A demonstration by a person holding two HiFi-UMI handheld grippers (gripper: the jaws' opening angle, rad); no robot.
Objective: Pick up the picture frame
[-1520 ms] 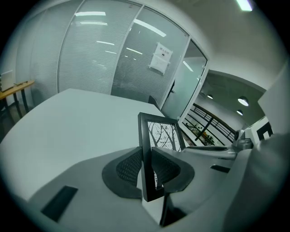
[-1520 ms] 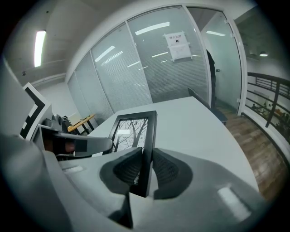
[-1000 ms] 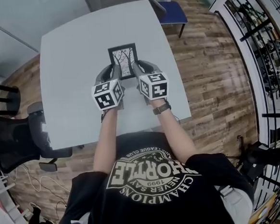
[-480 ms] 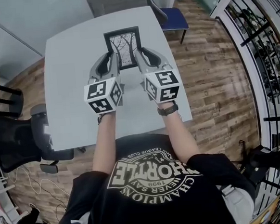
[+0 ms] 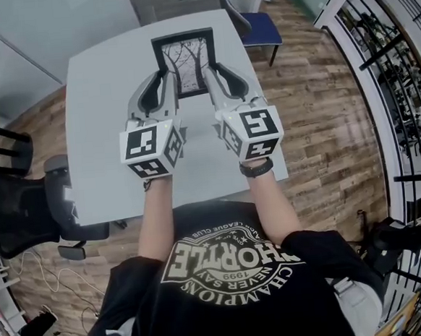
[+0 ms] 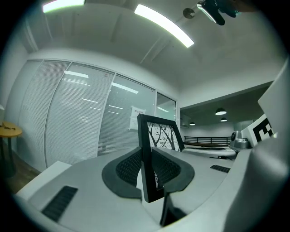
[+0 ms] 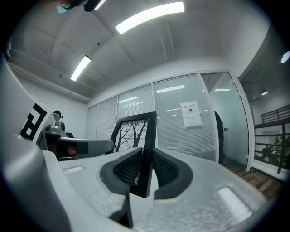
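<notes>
One picture frame (image 5: 185, 63), two grippers, one grey table (image 5: 98, 129). In the head view I can't see the frame's lower corners: the left gripper (image 5: 163, 80) and right gripper (image 5: 210, 75) cover them. The gripper views show what's hidden there, each pair of jaws clamped on a side rail, left on left, right on right. The frame is held over the table's far edge, tree print towards me.

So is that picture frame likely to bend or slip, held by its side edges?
Probably stiff: the picture frame looks flat with only the left gripper and right gripper clamping its side rails. The narrow rails could let it pivot or slip.
</notes>
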